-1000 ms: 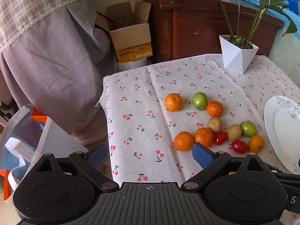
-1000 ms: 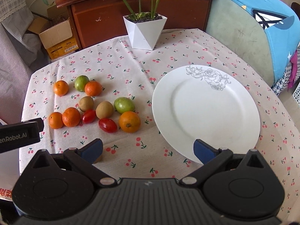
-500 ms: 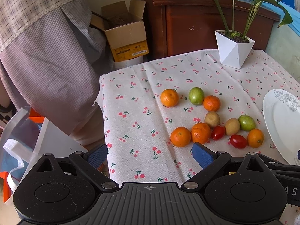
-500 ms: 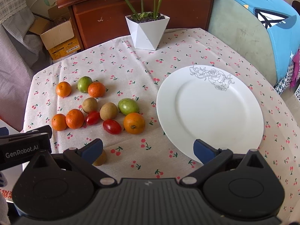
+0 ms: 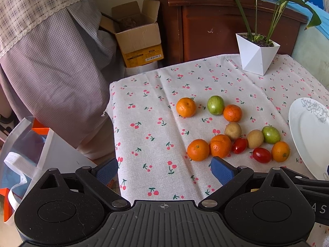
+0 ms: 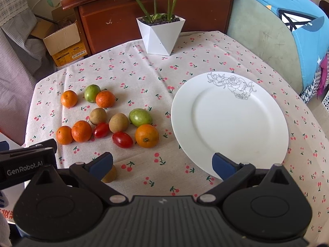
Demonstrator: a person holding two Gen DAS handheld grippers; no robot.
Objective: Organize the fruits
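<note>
Several small fruits lie loose on the cherry-print tablecloth [image 6: 131, 78]: oranges [image 6: 147, 135] [image 5: 186, 107], green fruits [image 6: 140, 117] [image 5: 215, 105], brown fruits [image 6: 118, 122] [image 5: 232, 131] and red tomatoes [image 6: 122, 139] [image 5: 261, 155]. One more brown fruit [image 6: 110, 176] sits half hidden behind my right gripper's left finger. A white plate [image 6: 230, 121] [image 5: 308, 131] with a rose drawing lies empty to the right of the fruits. My left gripper [image 5: 164, 169] is open, near the table's left front edge. Over the front edge my right gripper [image 6: 162, 163] stands open with nothing in it.
A white faceted plant pot [image 6: 160, 35] [image 5: 257, 56] stands at the table's back. Behind are a wooden cabinet [image 6: 127, 10] and a cardboard box [image 5: 139, 41]. A checked cloth [image 5: 51, 72] and a plastic bag [image 5: 24, 154] are at the left, a cushioned seat [image 6: 267, 37] at the right.
Both grippers have drifted slightly and stayed open. In the right view the fruits and plate shifted a little to the right, and the left gripper's body came further in at the left edge.
</note>
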